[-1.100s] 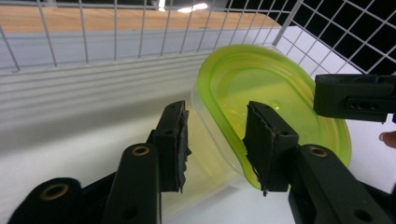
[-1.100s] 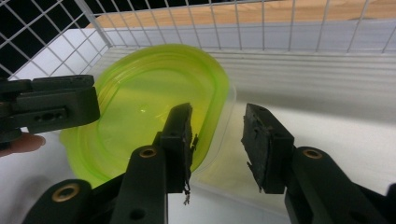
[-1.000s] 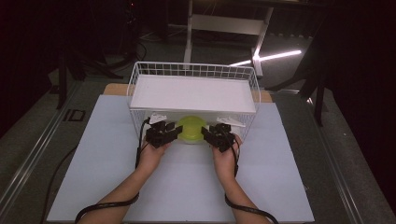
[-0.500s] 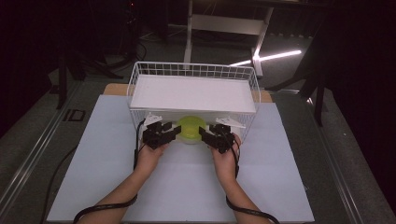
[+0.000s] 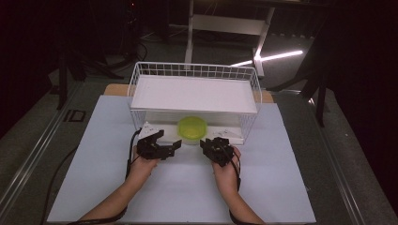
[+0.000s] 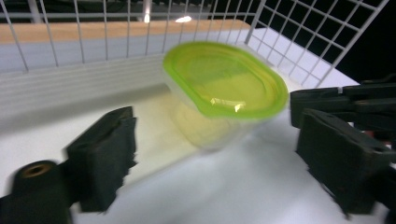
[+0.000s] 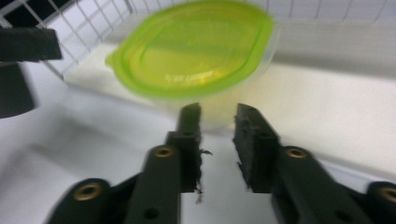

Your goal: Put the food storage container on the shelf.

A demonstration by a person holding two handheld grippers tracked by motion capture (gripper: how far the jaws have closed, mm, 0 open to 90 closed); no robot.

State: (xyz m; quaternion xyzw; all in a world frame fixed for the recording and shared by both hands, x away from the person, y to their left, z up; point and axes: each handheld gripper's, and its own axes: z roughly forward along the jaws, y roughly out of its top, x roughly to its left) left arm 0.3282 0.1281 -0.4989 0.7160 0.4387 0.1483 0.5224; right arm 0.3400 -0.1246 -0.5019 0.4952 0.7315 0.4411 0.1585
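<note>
Sitting under the wire rack's (image 5: 195,72) shelf at its front edge, the clear container (image 6: 219,100) wears a lime-green lid. Compared with a second ago, both tools have backed off it: left tool (image 5: 165,146) released wide, right tool (image 7: 218,122) nearly closed, empty.

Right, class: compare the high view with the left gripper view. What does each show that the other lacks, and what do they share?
High view adds: the person's forearms, the white shelf and the pale mat. Left gripper view adds: the left tool close up, its jaws wide apart and just opening, with nothing gripped. Shared: the green-lidded container and the wire basket.
</note>
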